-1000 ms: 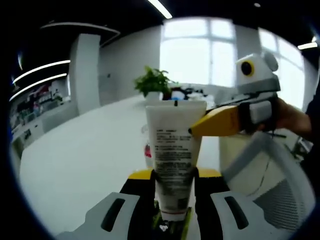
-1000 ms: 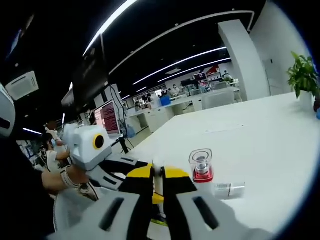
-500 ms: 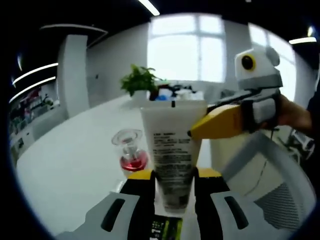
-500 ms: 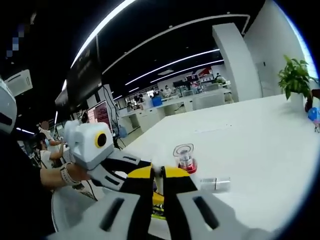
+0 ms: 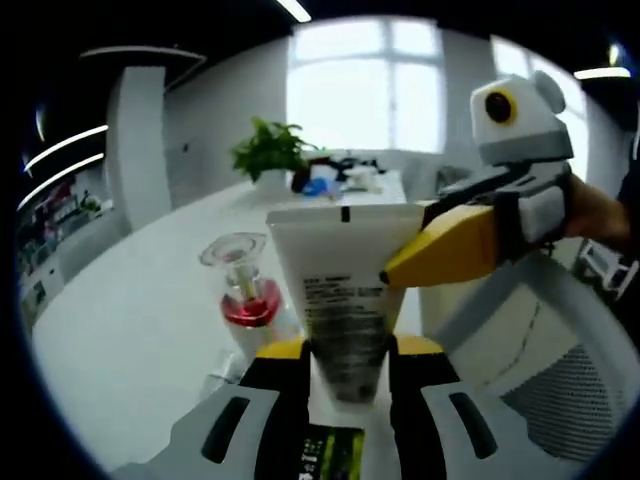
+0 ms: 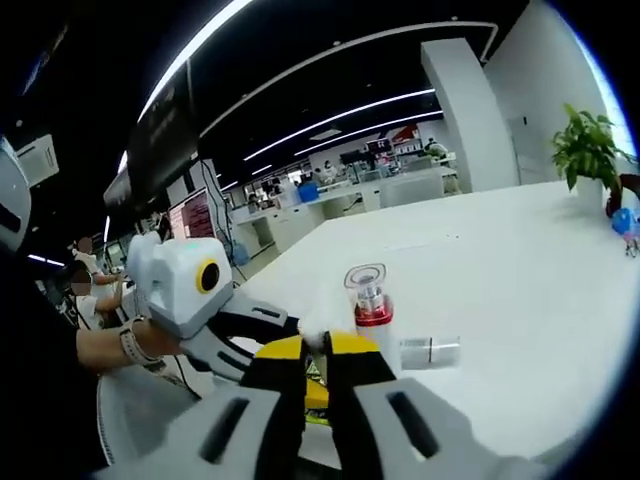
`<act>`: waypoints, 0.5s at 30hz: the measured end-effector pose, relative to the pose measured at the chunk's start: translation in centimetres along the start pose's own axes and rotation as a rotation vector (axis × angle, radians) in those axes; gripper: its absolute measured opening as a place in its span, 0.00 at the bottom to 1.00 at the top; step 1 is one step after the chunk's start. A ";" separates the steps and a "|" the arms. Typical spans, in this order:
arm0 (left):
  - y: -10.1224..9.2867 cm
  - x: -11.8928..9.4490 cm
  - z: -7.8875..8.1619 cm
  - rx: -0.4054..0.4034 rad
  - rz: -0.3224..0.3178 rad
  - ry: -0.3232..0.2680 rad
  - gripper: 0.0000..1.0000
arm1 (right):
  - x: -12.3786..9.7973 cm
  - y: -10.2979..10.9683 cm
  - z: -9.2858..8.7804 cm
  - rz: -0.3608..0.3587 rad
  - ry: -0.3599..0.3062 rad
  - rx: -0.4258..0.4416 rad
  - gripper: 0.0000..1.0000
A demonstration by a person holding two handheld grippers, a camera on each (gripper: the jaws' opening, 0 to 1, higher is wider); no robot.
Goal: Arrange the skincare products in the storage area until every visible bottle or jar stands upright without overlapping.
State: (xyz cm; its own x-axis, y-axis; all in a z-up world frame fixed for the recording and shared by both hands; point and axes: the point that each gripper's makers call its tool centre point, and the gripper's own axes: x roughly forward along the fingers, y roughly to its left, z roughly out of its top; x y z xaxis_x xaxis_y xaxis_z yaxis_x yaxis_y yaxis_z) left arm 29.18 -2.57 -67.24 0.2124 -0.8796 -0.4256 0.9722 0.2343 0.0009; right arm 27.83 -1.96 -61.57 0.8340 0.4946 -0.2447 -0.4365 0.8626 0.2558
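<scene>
White plastic tube [image 5: 345, 290] is sitting clamped in the left gripper [image 5: 345, 365] and pinched by the right gripper [image 6: 315, 365] — a clear-capped red bottle [image 5: 240, 300] standing beside it on the white desk [image 5: 130, 330].

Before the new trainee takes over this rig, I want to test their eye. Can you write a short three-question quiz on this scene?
1. True or false: the left gripper is shut on the white tube.
2. What colour is the liquid in the clear bottle? A green, B red, C blue.
3. Fill in: a small clear vial lies on its ____ on the white table.

Key: 1 true; 2 B; 3 side. The right gripper pinches the tube's top edge.
</scene>
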 end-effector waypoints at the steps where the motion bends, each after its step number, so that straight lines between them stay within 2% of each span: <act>1: 0.0 0.0 -0.1 0.004 0.000 0.007 0.27 | 0.1 0.0 -0.1 0.000 0.002 0.005 0.05; 13: 0.4 -0.2 -0.6 0.030 -0.006 0.026 0.28 | 0.5 0.4 -0.3 -0.010 -0.003 -0.004 0.07; 15: 0.4 -0.2 -0.7 0.037 -0.006 0.028 0.28 | 0.7 0.3 -0.3 -0.012 0.008 0.030 0.07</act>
State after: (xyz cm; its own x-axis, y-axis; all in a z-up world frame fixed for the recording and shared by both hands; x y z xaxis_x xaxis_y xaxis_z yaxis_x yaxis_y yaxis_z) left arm 29.46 -2.05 -67.77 0.2043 -0.8689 -0.4509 0.9765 0.2135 0.0311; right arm 28.15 -1.35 -61.94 0.8364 0.4848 -0.2558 -0.4156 0.8651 0.2807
